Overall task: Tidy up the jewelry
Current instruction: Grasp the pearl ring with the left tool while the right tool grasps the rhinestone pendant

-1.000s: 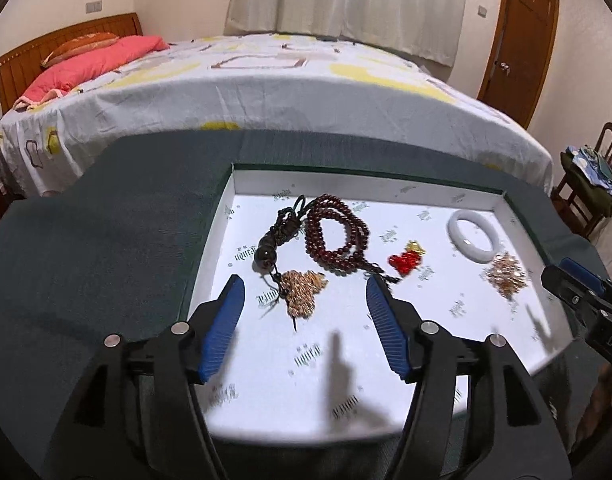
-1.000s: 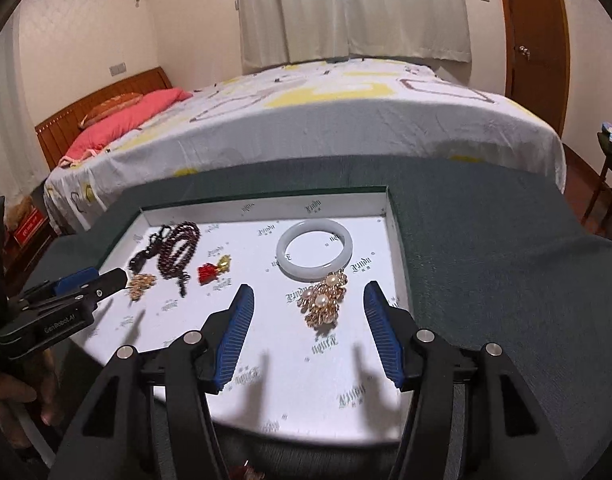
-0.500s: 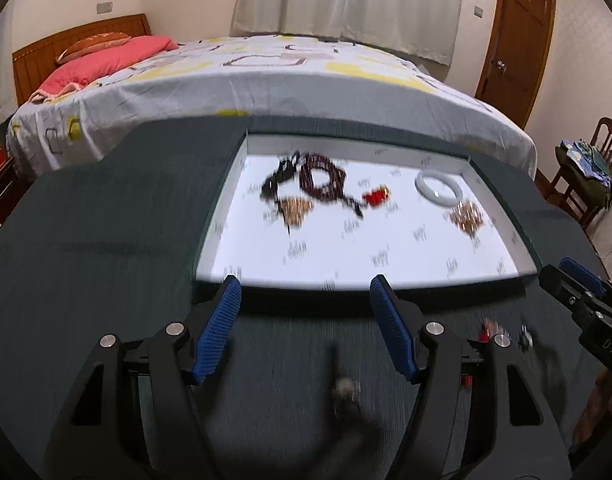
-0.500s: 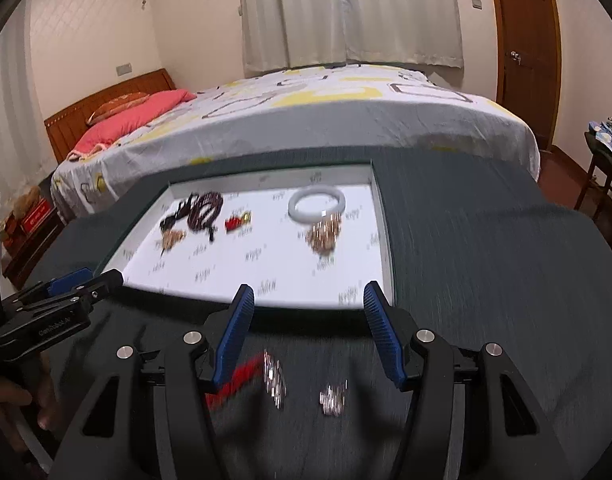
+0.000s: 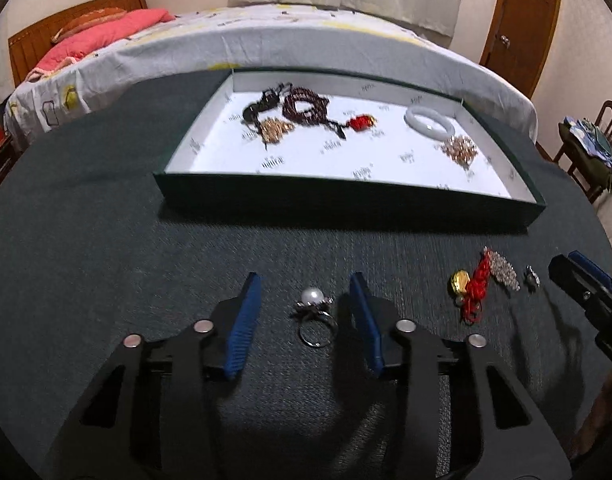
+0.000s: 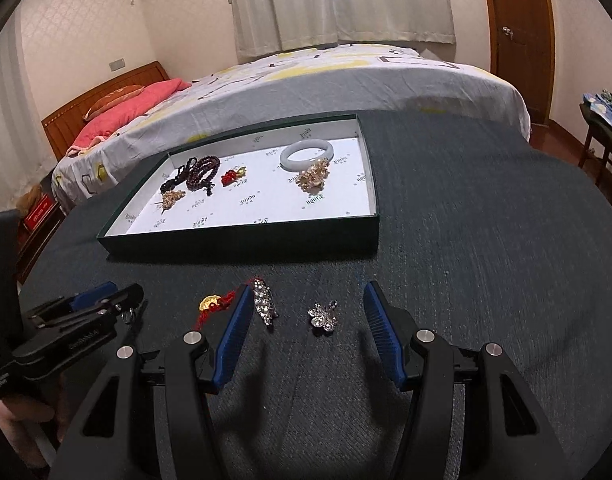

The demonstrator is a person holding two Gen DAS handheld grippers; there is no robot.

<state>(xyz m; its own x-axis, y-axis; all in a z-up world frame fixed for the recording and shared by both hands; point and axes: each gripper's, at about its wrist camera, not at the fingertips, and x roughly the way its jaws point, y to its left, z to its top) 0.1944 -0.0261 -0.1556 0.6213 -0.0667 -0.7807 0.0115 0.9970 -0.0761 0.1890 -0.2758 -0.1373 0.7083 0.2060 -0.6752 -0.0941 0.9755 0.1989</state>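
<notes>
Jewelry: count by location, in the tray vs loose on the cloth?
In the tray: 6 (black cord, bead strand, gold piece, red charm, bangle, pearl cluster)
Loose on the cloth: 4 (pearl ring, red tassel charm, crystal clip, crystal brooch)
Total: 10

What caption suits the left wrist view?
Left gripper fingers closing around a pearl ring on dark cloth, jewelry tray beyond.

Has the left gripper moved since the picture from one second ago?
Yes. The left gripper pulled back from over the tray and now brackets the pearl ring.
</notes>
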